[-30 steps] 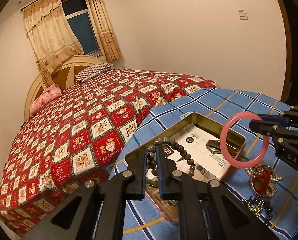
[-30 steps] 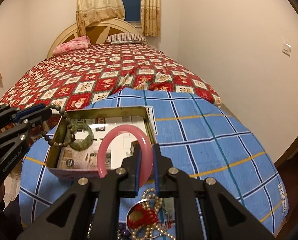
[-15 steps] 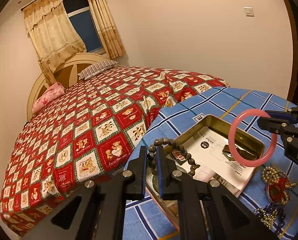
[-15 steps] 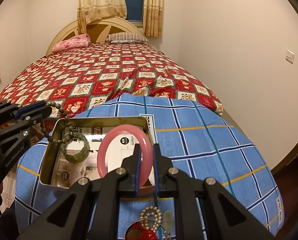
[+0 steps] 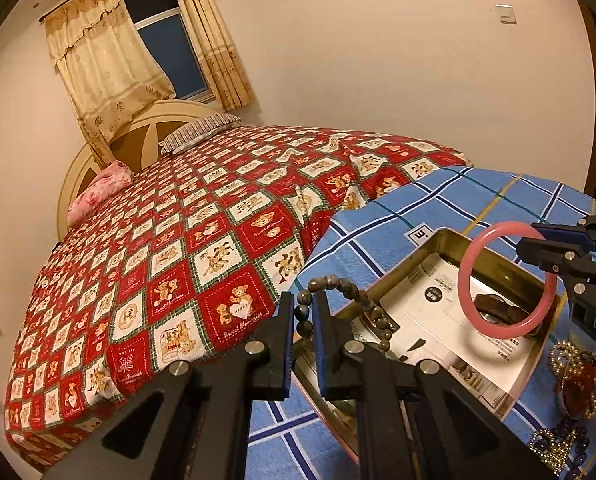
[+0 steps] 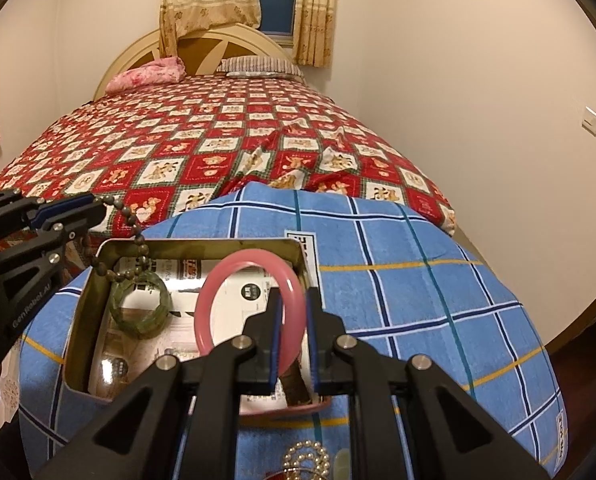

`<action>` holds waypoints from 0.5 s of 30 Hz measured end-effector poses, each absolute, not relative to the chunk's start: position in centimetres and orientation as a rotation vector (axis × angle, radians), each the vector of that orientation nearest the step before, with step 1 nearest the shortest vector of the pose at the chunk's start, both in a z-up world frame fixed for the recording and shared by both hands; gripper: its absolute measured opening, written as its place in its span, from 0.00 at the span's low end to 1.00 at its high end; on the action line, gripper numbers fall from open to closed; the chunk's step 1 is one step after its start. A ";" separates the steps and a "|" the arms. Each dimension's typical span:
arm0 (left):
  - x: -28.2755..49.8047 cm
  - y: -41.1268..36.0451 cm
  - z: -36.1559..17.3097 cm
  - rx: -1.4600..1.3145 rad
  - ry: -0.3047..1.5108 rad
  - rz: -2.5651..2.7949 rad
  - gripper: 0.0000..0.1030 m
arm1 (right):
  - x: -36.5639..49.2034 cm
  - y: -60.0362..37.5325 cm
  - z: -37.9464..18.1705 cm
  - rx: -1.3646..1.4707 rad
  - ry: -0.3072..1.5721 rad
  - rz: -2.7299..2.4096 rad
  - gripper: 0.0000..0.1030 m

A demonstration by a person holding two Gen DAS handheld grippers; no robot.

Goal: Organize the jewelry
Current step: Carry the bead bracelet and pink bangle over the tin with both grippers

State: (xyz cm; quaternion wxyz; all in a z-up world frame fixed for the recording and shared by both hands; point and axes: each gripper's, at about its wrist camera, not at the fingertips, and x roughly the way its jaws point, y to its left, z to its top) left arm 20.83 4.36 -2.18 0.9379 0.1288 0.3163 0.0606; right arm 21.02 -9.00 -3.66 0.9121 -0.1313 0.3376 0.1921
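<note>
A pink bangle (image 6: 250, 304) stands upright, pinched at its rim by the right hand-held gripper (image 6: 294, 344), hanging over the right end of an open metal tin (image 6: 78, 320). In the left wrist view the same bangle (image 5: 508, 278) hangs above the tin's far corner. The left hand-held gripper (image 5: 303, 320) is clenched on a string of dark beads (image 5: 350, 292), which loops up from its fingers and droops down over the tin's near rim (image 5: 450, 236). Inside the tin lie a green bangle (image 6: 140, 306), printed paper and a brown strap-like piece (image 5: 498, 308). The tin sits on a worktop covered with a blue checked cloth (image 6: 418, 280). Gold and red ornaments (image 5: 578, 384) lie on the cloth just beside the tin. Beyond is a bed with a red patchwork quilt (image 5: 178, 260).
</note>
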 end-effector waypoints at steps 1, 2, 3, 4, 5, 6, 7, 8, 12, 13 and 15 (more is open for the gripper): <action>21.0 4.4 -2.2 0.264 0.648 0.125 0.08 | 21.2 -8.8 -3.8 -0.275 0.698 0.397 0.13; 21.1 4.5 -2.3 0.264 0.650 0.125 0.08 | 21.3 -8.7 -3.8 -0.277 0.700 0.397 0.13; 21.3 4.5 -2.3 0.266 0.653 0.125 0.08 | 21.4 -8.7 -3.9 -0.278 0.703 0.397 0.13; 21.5 4.5 -2.4 0.268 0.656 0.124 0.08 | 21.6 -8.5 -4.0 -0.281 0.705 0.399 0.13; 21.6 4.5 -2.4 0.268 0.657 0.124 0.08 | 21.7 -8.4 -4.1 -0.284 0.707 0.401 0.13; 21.8 4.6 -2.4 0.269 0.657 0.125 0.08 | 21.8 -8.3 -4.3 -0.287 0.710 0.402 0.13; 21.9 4.6 -2.4 0.269 0.660 0.126 0.08 | 22.0 -8.1 -4.3 -0.289 0.712 0.402 0.13; 22.1 4.6 -2.4 0.269 0.661 0.127 0.08 | 22.1 -8.0 -4.4 -0.289 0.714 0.403 0.13; 22.8 4.8 -2.7 0.274 0.671 0.131 0.08 | 22.5 -7.8 -4.9 -0.289 0.724 0.404 0.13; 22.9 4.8 -2.8 0.275 0.673 0.132 0.08 | 22.6 -7.7 -5.0 -0.291 0.727 0.404 0.13; 23.2 4.9 -3.1 0.275 0.679 0.133 0.08 | 22.9 -7.6 -5.4 -0.296 0.736 0.405 0.13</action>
